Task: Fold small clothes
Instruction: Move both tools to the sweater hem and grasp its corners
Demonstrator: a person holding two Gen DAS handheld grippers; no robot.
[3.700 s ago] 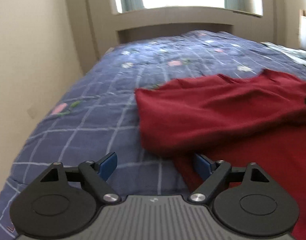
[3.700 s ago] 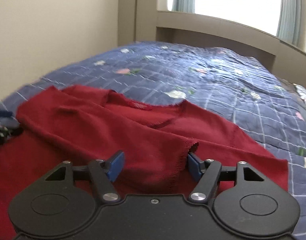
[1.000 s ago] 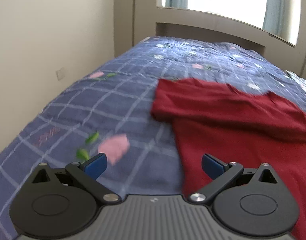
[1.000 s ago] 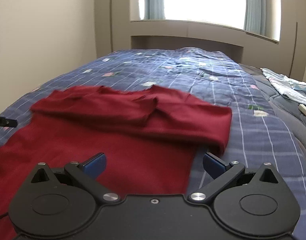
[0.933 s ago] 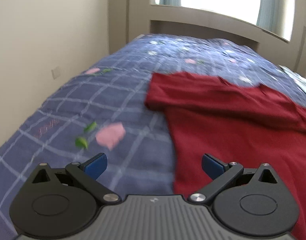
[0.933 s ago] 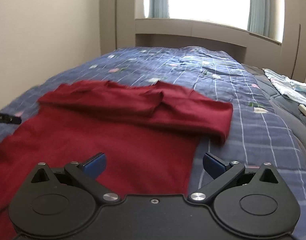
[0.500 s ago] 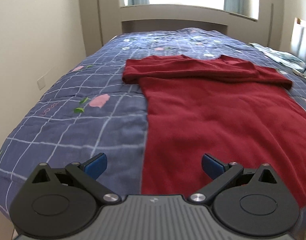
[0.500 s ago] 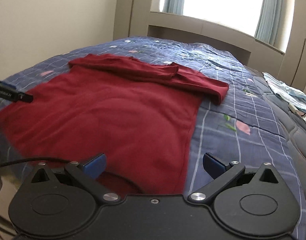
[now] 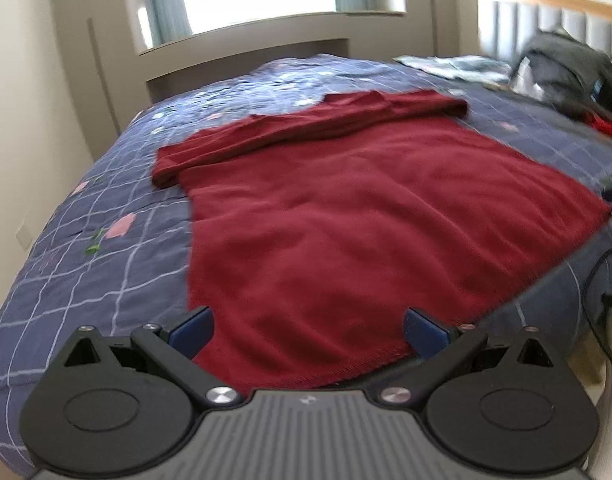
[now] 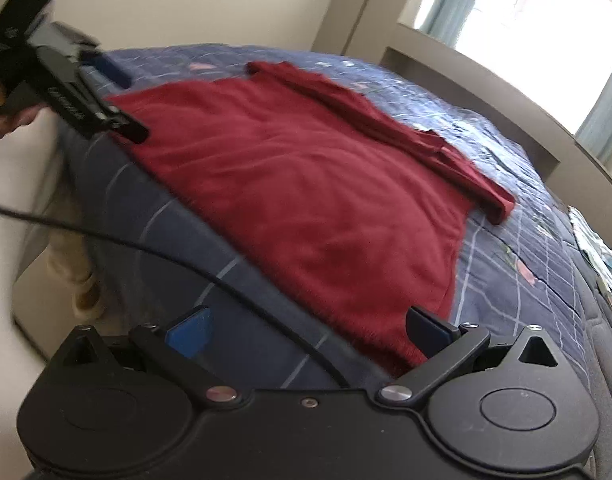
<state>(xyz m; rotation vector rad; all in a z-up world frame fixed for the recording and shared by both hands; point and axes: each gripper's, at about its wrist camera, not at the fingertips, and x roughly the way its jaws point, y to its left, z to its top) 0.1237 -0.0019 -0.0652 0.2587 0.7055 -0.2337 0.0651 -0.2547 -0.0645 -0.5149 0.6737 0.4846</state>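
A dark red shirt (image 9: 345, 208) lies flat on the blue checked bed cover (image 9: 106, 248), its sleeves folded across the far end. Its hem reaches the near bed edge. My left gripper (image 9: 307, 330) is open and empty, just above the hem at the shirt's near left corner. My right gripper (image 10: 306, 334) is open and empty, near the bed edge at the shirt's (image 10: 313, 184) near right corner. The left gripper also shows in the right wrist view (image 10: 102, 92), at the shirt's other hem corner.
A black cable (image 10: 186, 260) runs across the bed edge in front of the right gripper. A dark bag (image 9: 565, 68) and other clothes (image 9: 453, 64) lie at the far right by the headboard. A wall is on the left, a window behind.
Both grippers have drawn back from the sleeves to the near bed edge at the hem. They stay open and empty. The shirt lies as it did.
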